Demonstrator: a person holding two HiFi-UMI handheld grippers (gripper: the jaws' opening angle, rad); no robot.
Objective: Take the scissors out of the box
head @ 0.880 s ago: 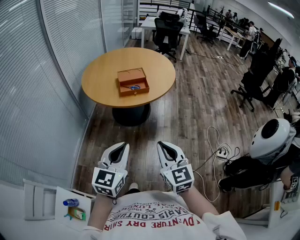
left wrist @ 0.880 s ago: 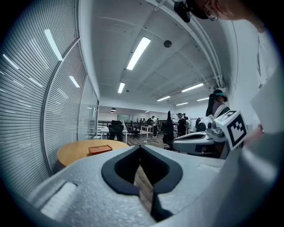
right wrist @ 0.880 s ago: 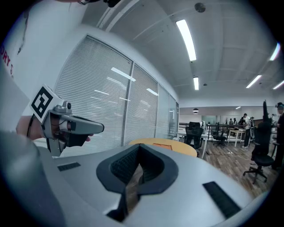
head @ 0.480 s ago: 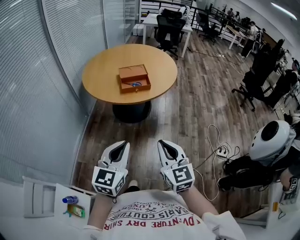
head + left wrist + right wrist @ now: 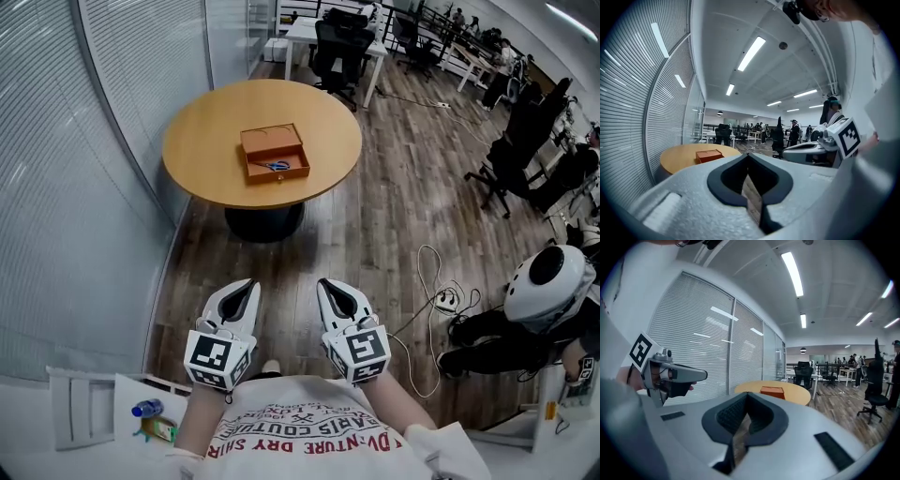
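An orange-brown box [image 5: 274, 152] lies on a round wooden table [image 5: 206, 141] several steps ahead. Its drawer part is open, and blue-handled scissors [image 5: 277, 166] lie inside. My left gripper [image 5: 249, 282] and right gripper [image 5: 325, 282] are held side by side close to my body, above the wooden floor and far short of the table. Both are shut with nothing between the jaws. The left gripper view shows its jaws [image 5: 748, 157] closed, with the box [image 5: 708, 155] far off. In the right gripper view the gripper [image 5: 746, 397] is closed too, and the box [image 5: 772, 391] is small on the table [image 5: 797, 394].
A glass wall with blinds [image 5: 84, 187] runs along the left. Black office chairs [image 5: 511, 159] and desks stand at the back and right. Cables [image 5: 436, 300] lie on the floor beside a white helmet-like object [image 5: 544, 281]. A white shelf holds a bottle [image 5: 145, 409] at lower left.
The table and box have grown slightly larger and shifted in the head view as I come closer. Both grippers keep their place in front of my body, still shut.
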